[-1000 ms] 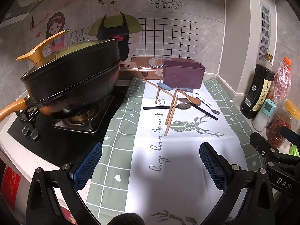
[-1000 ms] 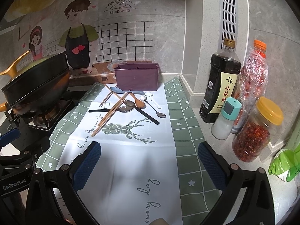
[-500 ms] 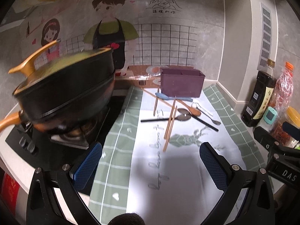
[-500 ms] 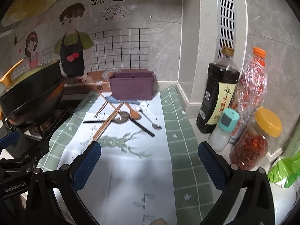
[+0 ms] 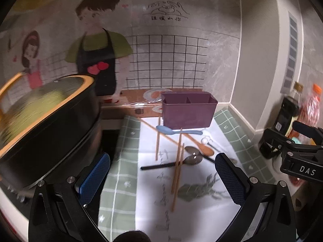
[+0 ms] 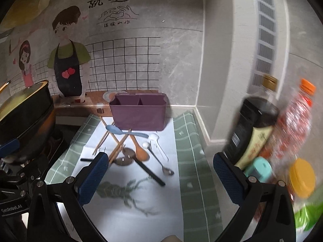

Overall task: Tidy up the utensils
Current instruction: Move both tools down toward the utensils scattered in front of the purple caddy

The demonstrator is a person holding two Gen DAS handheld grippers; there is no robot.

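A purple utensil holder with two compartments stands at the back of a white and green mat. In front of it lie a blue spoon, a wooden spoon, wooden chopsticks, black-handled metal spoons and a small silver spoon. My left gripper is open and empty, short of the pile. My right gripper is open and empty, near the pile's front edge.
A black pot with an orange-rimmed lid sits on the stove at the left. A dark sauce bottle, a red bottle, a teal-capped shaker and a yellow-lidded jar stand by the right wall.
Both grippers have moved forward toward the utensil pile and holder, which look larger and nearer. Both stay open and empty.
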